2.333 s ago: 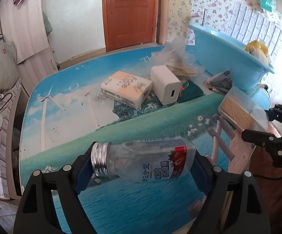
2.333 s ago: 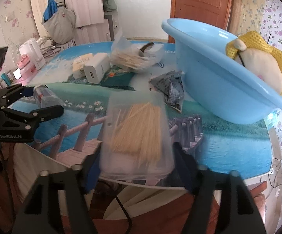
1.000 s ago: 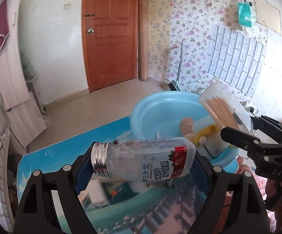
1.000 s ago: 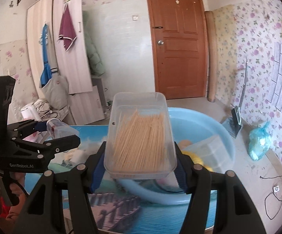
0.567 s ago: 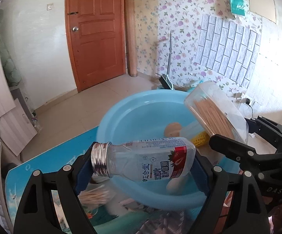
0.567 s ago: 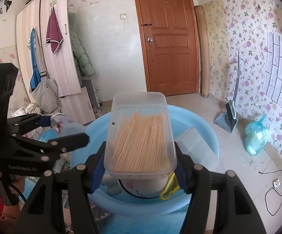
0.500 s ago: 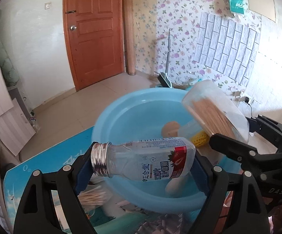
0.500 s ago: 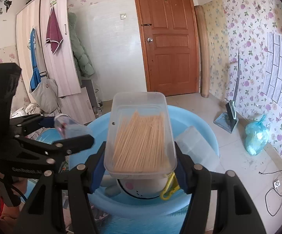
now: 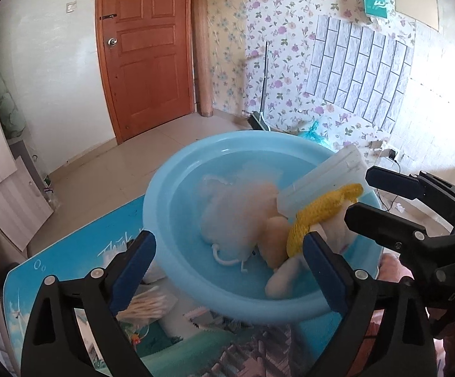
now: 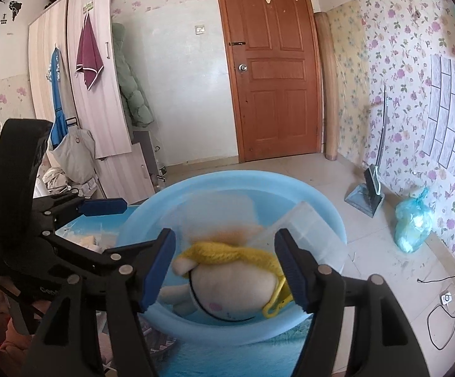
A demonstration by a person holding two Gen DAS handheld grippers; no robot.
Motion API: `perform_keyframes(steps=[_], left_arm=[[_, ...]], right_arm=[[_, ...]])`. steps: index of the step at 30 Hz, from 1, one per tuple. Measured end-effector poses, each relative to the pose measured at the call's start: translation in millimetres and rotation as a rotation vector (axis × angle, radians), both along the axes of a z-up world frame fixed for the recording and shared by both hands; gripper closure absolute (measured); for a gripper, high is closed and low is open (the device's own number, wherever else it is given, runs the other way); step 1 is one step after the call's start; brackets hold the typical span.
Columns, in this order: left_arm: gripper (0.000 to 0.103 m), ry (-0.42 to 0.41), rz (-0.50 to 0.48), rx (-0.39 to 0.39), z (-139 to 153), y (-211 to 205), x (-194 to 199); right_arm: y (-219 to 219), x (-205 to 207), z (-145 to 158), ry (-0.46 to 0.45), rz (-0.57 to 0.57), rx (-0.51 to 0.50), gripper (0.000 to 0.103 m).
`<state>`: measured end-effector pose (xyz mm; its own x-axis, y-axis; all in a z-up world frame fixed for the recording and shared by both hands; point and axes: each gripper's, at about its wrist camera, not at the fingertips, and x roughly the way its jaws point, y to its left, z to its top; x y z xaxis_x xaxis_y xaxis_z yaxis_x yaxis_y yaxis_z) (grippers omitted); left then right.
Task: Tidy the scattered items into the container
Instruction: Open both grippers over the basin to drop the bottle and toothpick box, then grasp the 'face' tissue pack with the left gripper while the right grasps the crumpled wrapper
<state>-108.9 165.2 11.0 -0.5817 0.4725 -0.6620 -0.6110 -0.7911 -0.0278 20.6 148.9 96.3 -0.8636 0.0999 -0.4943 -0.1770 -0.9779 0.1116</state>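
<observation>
A light blue basin (image 9: 164, 220) stands on the table; it also shows in the right wrist view (image 10: 328, 216). Inside lie a white plush toy with a yellow knit hat (image 10: 227, 282), a clear lidded box (image 9: 324, 179) and a blurred pale object (image 9: 236, 204). My left gripper (image 9: 227, 267) is open and empty above the basin's near rim. My right gripper (image 10: 224, 267) is open and empty above the plush toy. The right gripper shows at the right of the left wrist view (image 9: 394, 207). The left gripper shows at the left of the right wrist view (image 10: 79, 220).
The table (image 9: 70, 264) carries a blue scenery print. A bag of wooden sticks (image 9: 145, 304) lies on it beside the basin. A wooden door (image 10: 274, 78), a floor broom (image 10: 372, 182) and a blue bag on the floor (image 10: 413, 223) are behind.
Both grippers have opened. The bottle has left the left gripper and the box of sticks has left the right gripper, and blurred shapes show in the basin.
</observation>
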Motion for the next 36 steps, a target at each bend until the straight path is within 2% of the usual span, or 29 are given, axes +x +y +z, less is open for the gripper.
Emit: perform_keyframes(steps=[13, 23, 27, 36], left_arm=[[0.008, -0.028, 0.05, 0.008, -9.3, -47.1, 19.9], [0.008, -0.102, 0.186, -0.006, -41.0, -123.6, 31.3], [0.008, -0.122, 0.232, -0.01, -52.4, -150.5, 37.0], [0.008, -0.165, 0.293, -0.001, -69.0, -176.0, 27.3]], right_arm=[[-17.9, 23.0, -4.6, -0.058, -0.02, 0.022, 0.038], [-43.9, 34.1, -11.5, -0.103, -0.005, 0.02, 0.038], [-55.8, 30.4, -20.7, -0.133, 0.006, -0.009, 0.038], [-87.8, 23.1, -27.3, -0.161, 0.054, -0.011, 0.035]])
